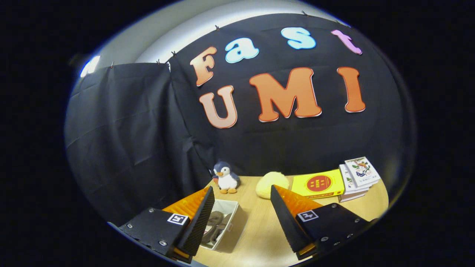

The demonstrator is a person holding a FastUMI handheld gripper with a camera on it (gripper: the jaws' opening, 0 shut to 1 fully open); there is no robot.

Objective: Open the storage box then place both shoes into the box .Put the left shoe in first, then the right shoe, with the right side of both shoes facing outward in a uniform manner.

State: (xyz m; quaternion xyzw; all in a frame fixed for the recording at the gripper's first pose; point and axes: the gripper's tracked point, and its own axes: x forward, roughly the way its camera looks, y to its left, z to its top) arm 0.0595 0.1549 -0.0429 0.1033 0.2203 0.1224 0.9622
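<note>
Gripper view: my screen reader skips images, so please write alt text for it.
The gripper is held open above a wooden table, with a white box holding shoes beside its fingers. Beyond sit a toy penguin and books.

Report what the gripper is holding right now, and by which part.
Nothing. The gripper is open, fingers apart over bare table, the storage box with shoes beside the left finger.
</note>
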